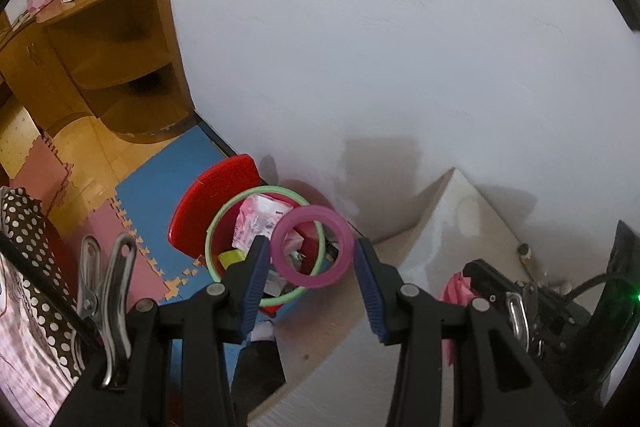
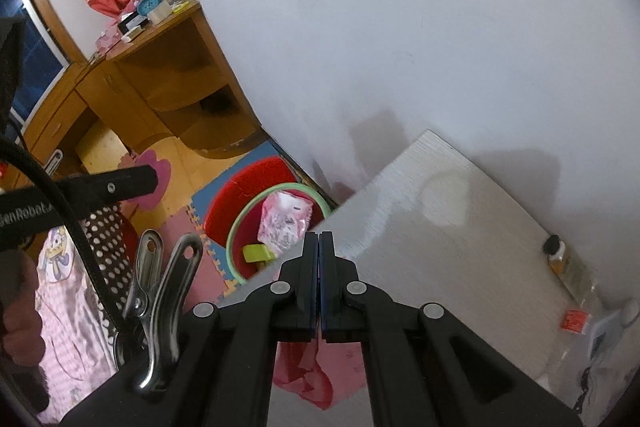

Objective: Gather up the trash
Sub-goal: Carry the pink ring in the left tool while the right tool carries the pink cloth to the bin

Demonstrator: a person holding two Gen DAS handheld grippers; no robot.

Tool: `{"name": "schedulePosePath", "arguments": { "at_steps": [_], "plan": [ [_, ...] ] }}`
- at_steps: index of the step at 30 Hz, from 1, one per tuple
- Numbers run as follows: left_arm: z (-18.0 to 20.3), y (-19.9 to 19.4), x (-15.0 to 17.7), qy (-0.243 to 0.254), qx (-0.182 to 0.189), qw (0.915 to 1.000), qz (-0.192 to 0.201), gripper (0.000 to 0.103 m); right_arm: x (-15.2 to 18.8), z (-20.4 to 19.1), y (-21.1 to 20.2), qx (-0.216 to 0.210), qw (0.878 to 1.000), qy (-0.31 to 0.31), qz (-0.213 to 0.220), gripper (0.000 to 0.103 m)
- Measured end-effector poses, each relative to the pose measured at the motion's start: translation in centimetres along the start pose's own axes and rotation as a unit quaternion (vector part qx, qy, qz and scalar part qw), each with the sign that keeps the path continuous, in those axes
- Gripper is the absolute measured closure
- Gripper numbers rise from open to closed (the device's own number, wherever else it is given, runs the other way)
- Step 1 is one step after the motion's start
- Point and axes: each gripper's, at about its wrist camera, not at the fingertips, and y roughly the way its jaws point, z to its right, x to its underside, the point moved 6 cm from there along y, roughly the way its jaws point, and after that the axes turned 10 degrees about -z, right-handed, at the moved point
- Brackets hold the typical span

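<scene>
In the left wrist view my left gripper [image 1: 310,257] is open over a red bin with a green rim [image 1: 212,235] on the floor. A pink ring [image 1: 312,246] is between its fingers, touching neither pad that I can see. The bin holds a pink-white wrapper [image 1: 256,219] and a yellow-green piece [image 1: 232,258]. In the right wrist view my right gripper [image 2: 319,247] is shut on a pink crumpled wrapper [image 2: 316,375] that hangs below the fingers over the white table [image 2: 460,227]. The bin [image 2: 236,227] lies off the table's left edge.
A wooden desk [image 1: 104,39] with clutter on top stands against the wall at the left. Foam floor mats [image 1: 152,183] lie around the bin. A plastic bottle [image 2: 572,275] lies on the table at the right by the wall. Dotted fabric [image 1: 28,267] is at the left.
</scene>
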Motion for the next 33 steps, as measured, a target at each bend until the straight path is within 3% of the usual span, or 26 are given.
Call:
{"name": "schedulePosePath", "arguments": {
  "at_steps": [11, 17, 22, 28, 33],
  "plan": [
    [-2.1, 0.9, -2.2, 0.013, 0.005, 0.9999, -0.001, 0.058, -2.1, -2.6, 2.0, 0.019, 1.0, -0.02, -0.002, 0.102],
    [-3.2, 2.2, -2.9, 0.032, 0.015, 0.9993, -0.01, 0.058, -3.5, -3.2, 2.8, 0.112, 0.994, -0.008, 0.012, 0.102],
    [-4.5, 3.2, -3.7, 0.032, 0.021, 0.9992, -0.016, 0.058, -4.1, -4.7, 3.9, 0.125, 0.992, -0.017, 0.024, 0.102],
    [-6.5, 4.7, -4.3, 0.023, 0.023, 0.9992, -0.024, 0.058, -4.5, -6.7, 5.8, 0.076, 0.997, -0.015, 0.008, 0.102],
    [-8.1, 6.6, -4.2, 0.013, 0.019, 0.9989, -0.04, 0.058, -4.3, -7.6, 8.1, 0.027, 0.999, -0.002, -0.034, 0.102]
  ]
}}
